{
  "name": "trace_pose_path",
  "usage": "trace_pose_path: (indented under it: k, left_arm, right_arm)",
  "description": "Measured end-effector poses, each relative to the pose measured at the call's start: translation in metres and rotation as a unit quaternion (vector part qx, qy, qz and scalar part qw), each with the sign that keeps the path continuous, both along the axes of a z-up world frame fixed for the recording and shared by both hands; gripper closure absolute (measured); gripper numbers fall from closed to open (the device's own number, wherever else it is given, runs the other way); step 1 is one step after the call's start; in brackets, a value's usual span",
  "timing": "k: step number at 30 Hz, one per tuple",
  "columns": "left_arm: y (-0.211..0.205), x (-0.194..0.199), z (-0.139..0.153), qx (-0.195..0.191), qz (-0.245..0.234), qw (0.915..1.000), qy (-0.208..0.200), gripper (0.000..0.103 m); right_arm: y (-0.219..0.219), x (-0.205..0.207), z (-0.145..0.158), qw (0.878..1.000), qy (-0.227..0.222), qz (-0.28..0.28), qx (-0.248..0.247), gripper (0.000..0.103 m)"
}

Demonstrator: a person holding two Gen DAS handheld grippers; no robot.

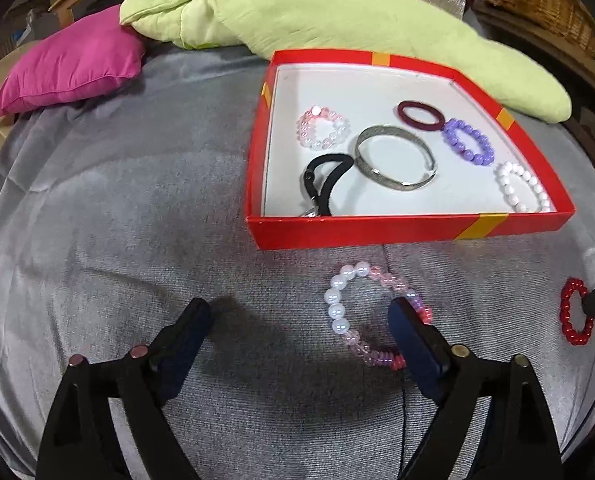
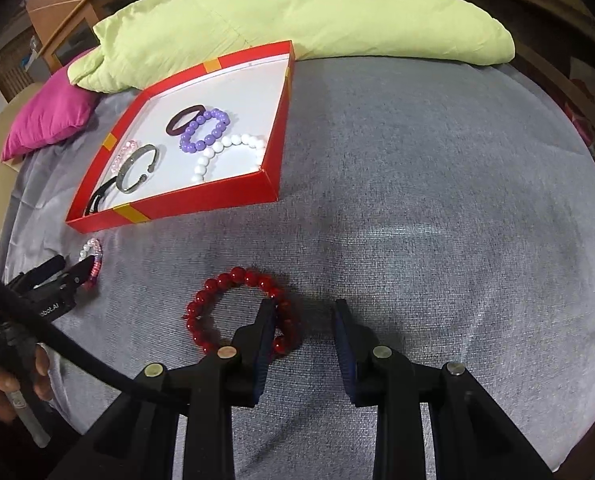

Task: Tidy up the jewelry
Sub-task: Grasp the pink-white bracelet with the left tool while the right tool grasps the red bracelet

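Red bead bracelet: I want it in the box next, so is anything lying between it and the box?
Nothing visible does. Bare grey cloth lies between the red bead bracelet and the red box; only the box's low wall must be cleared.

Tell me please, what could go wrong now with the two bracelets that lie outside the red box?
1. The left gripper is wide open, and only one finger lies over the pink and white bracelet; closing might push it aside.
2. The right gripper has one finger inside the red bracelet, so only a thin side would be caught, and round beads may slip.
3. The red box has a raised wall; a low carry could catch it.
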State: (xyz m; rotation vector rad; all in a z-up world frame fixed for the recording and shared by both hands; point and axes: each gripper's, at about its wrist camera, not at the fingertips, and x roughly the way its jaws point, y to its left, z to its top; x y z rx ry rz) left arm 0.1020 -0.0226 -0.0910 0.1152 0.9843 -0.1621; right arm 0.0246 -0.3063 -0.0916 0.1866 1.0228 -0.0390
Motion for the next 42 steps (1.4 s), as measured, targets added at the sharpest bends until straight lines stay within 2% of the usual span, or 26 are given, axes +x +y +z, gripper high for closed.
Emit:
trace_pose_path:
  k: [3,11,16,26,29,31,34,39,42]
  left_arm:
    - [0.0,0.003,-0.001,0.017,0.009,0.9997,0.011,0.002]
    - [-0.006,-0.005,0.003,0.04,0.003,0.9992,-0.006,0.002]
    - [-0.013,-0.013,0.007,0.057,-0.013,0.998,-0.024,0.012]
    - [-0.013,-0.018,0.011,0.052,-0.019,0.9981,-0.025,0.026]
    - [-0.013,-0.02,0.011,0.049,-0.024,0.9982,-0.025,0.032]
    - [-0.013,-0.021,0.012,0.045,-0.029,0.9983,-0.024,0.042]
    - [-0.01,-0.023,0.013,0.035,-0.035,0.9986,-0.02,0.049]
    - [-0.006,-0.023,0.013,0.03,-0.038,0.9986,-0.019,0.059]
    - [-0.006,-0.024,0.013,0.027,-0.041,0.9986,-0.018,0.061]
  right_arm:
    - [0.004,0.0,-0.001,1.0,-0.003,0.004,-0.019,0.074]
    - [0.007,0.001,0.0,0.999,-0.006,-0.005,-0.035,0.078]
    - [0.015,0.006,0.0,0.999,-0.003,-0.009,-0.045,0.078]
    - [0.033,0.011,0.0,1.0,-0.003,0.008,-0.027,0.078]
    - [0.041,0.012,0.0,1.0,-0.002,0.019,-0.025,0.078]
    - [0.045,0.012,0.001,0.999,-0.002,0.024,-0.023,0.078]
    - [0.044,0.011,0.001,1.0,-0.001,0.026,-0.013,0.078]
    - [0.041,0.01,0.001,1.0,0.001,0.023,-0.003,0.077]
    - [0.041,0.01,0.001,1.0,0.004,0.024,-0.005,0.076]
